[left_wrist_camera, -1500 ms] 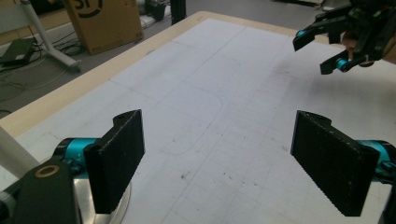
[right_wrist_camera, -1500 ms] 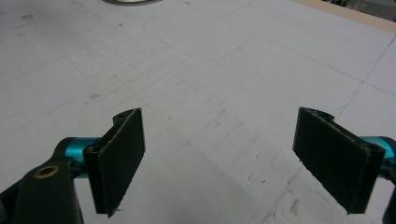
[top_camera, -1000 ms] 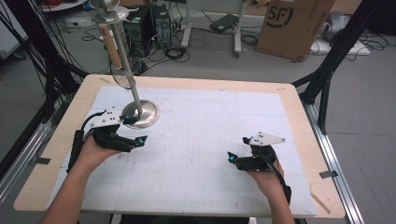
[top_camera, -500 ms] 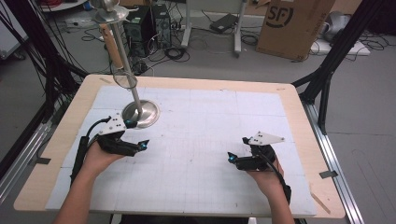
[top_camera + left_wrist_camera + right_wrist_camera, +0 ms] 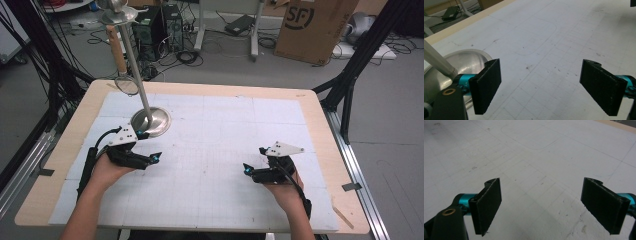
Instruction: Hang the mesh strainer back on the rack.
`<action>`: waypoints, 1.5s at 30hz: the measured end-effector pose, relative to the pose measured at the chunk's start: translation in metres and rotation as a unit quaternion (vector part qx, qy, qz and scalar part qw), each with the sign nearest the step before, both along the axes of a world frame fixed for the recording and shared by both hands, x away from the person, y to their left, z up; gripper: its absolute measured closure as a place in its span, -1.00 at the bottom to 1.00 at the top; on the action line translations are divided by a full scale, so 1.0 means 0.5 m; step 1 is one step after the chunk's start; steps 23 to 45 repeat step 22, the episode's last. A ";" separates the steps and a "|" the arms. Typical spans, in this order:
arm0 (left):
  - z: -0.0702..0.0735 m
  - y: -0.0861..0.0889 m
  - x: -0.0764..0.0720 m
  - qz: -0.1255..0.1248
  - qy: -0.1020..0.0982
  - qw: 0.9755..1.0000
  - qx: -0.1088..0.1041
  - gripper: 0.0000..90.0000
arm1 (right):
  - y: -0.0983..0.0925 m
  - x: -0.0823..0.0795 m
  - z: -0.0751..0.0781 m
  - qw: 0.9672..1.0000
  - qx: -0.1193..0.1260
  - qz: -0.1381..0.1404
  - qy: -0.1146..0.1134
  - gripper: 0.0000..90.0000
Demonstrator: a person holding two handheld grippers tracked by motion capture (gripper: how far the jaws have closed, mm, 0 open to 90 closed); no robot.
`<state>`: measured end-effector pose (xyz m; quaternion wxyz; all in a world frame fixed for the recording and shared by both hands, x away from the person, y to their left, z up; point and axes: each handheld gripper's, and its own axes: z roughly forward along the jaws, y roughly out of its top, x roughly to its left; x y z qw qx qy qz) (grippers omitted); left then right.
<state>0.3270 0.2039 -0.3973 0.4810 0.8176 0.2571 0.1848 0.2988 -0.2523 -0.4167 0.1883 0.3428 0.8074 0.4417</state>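
High view: left gripper [image 5: 150, 159] w/ jaws spread, stand [image 5: 151, 121] at its 12 o'clock, untouched. Right gripper [image 5: 248, 172] spread too, holding nothing; work looks barely begun.

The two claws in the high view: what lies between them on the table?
Nothing: between left claw and right claw, the high view shows bare white gridded mat.

Left gripper [image 5: 156, 156] is held low, jaws spread wide, nothing between. Right gripper [image 5: 246, 171] is likewise gaped, well apart.
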 end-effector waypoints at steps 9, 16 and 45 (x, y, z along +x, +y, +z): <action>-0.002 0.001 0.001 0.000 0.003 1.000 -0.001 -0.60 | -0.001 0.000 0.000 1.000 0.002 0.000 0.001 -0.65; -0.005 0.000 0.001 -0.001 0.006 1.000 -0.001 -0.60 | 0.002 0.001 -0.001 1.000 0.001 0.003 0.002 -0.65; -0.008 0.001 0.002 -0.001 0.009 1.000 -0.001 -0.60 | 0.003 0.001 -0.002 1.000 0.001 0.004 0.004 -0.65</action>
